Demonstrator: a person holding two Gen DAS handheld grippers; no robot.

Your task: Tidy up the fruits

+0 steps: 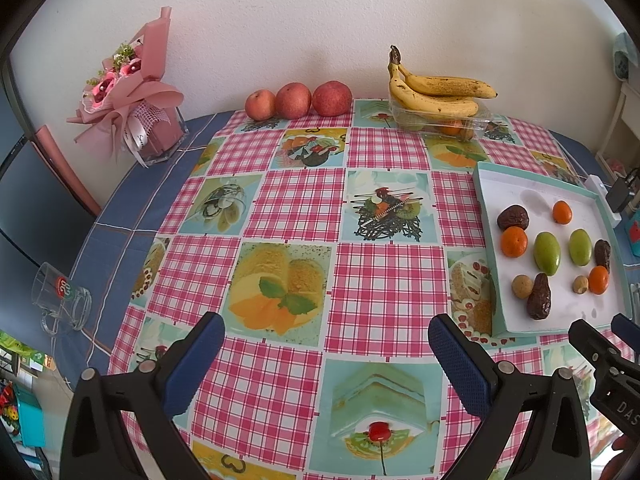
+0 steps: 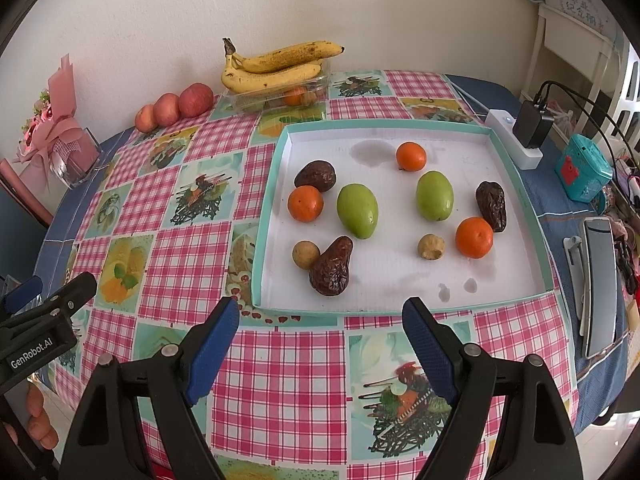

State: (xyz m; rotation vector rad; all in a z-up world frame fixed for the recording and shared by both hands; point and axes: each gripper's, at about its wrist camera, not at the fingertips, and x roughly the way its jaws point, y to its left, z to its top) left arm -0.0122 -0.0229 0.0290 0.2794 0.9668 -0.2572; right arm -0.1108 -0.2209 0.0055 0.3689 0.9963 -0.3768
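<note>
The tray (image 2: pixel 516 216) lies on the table's right part and holds small fruits. Behind it stands a box (image 2: pixel 276 100) with bananas (image 2: pixel 276 68) on top; three apples (image 2: pixel 176 108) lie left of it.

Both views bright, even daylight, soft faint shadows under fruit. Strong fisheye curvature; black vignette at corners. Centre sharp; far edges slightly soft. Mild sheen on tablecloth (image 1: pixel 296 216); no harsh glare. Wall (image 2: pixel 160 20) evenly lit, slightly washed out

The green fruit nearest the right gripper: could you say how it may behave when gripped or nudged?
The green fruit looks smooth and glossy, so probably slippery. Its egg shape would likely roll on the flat tray.
</note>
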